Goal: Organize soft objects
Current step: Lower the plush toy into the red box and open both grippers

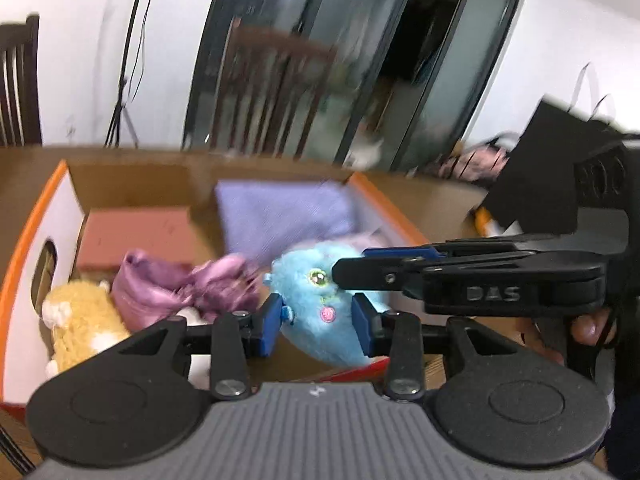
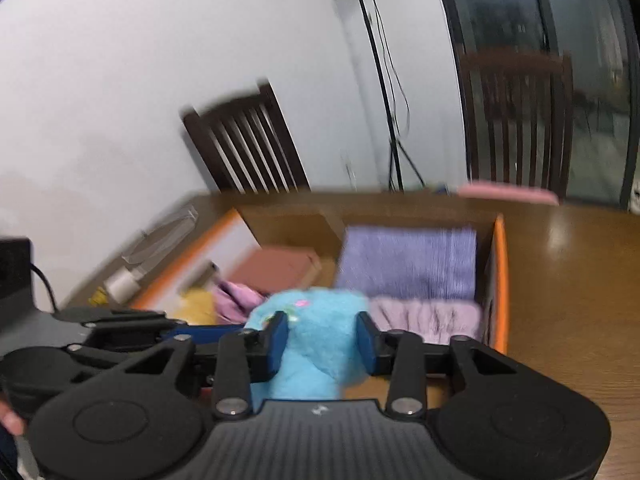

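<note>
Wooden tabletop carries an orange-rimmed cardboard box. At its near edge, the left gripper and right gripper each pinch the blue plush toy between blue pads. Beyond lie a purple cloth, yellow plush and lavender towel.
</note>
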